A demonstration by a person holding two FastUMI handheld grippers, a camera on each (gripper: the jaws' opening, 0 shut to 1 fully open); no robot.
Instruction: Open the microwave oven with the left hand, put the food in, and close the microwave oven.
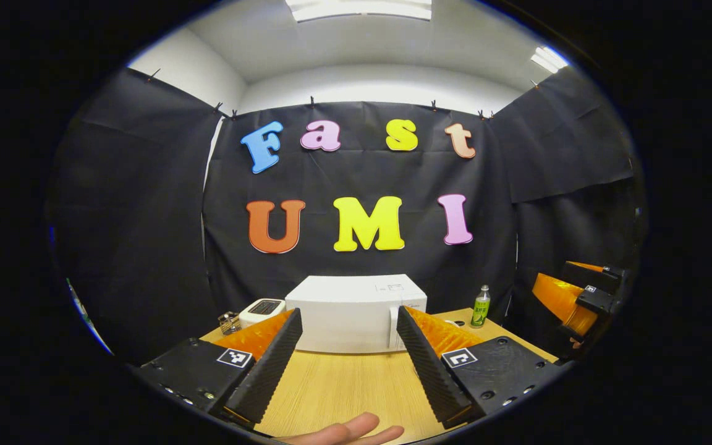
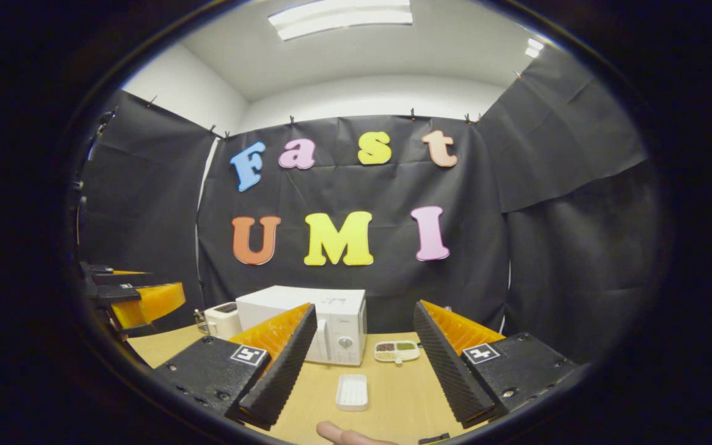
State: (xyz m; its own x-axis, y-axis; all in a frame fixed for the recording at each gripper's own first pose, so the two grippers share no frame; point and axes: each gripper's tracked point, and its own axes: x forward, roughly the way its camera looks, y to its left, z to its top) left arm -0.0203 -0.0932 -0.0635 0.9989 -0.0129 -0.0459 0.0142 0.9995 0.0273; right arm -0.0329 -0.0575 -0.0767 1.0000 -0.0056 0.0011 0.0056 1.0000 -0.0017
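Nothing of the task looks started yet. The microwave (image 1: 356, 314) sits at the far side of the table (image 1: 343, 389), dead ahead at twelve o'clock in the left gripper view, and as far as I can judge its door is closed. The left gripper (image 1: 348, 358) hovers well short of it, fingers spread wide, holding nothing. The right gripper (image 2: 359, 364) is likewise spread and empty. In its view a white tray (image 2: 351, 392) lies on the table at six o'clock between the fingers, and a compartment dish (image 2: 397, 351) with what may be food sits just beside the microwave's control side. Opening, loading and closing all remain. A toaster (image 1: 261, 311) stands at ten o'clock, a bottle (image 1: 481, 306) at two.
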